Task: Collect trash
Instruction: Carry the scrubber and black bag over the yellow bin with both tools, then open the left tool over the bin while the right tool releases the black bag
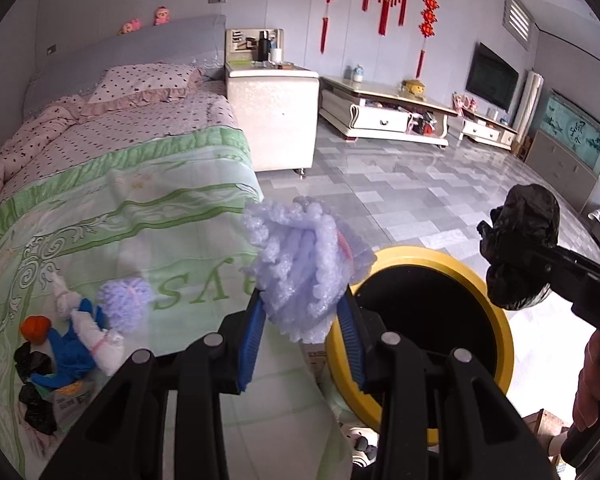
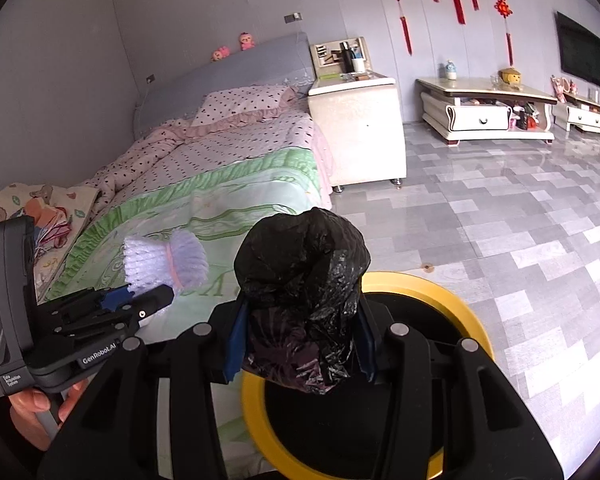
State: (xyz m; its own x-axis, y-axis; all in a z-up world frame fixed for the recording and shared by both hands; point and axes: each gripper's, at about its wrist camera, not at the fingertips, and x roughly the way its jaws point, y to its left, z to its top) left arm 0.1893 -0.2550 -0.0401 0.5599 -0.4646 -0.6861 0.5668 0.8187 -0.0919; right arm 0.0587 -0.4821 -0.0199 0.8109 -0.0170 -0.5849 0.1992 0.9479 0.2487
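A yellow-rimmed trash bin [image 1: 500, 320] is standing on the floor just beside the bed; its inside is showing only black, so whether anything is lying in it cannot be told. The left gripper [image 1: 300, 320] is holding a wad of lavender foam netting [image 1: 304, 264] between its blue fingers [image 1: 250, 344], the pads pressing on the wad's lower part while most of it is bulging out past the fingertips, at the bin's near left rim. The right gripper [image 2: 300, 344] is clamping a crumpled black plastic bag [image 2: 304, 292] between its fingers, the bag swelling above and below them and hanging over the bin's opening.

Farther left, on the green bedspread [image 1: 140, 240], a small pile of trash [image 1: 60, 344] is lying: a second lavender foam net [image 1: 126, 304], white foam pieces, a blue scrap, an orange piece and black bags. Beyond the bed a white nightstand [image 1: 272, 116] is standing on the grey tiled floor [image 1: 420, 192].
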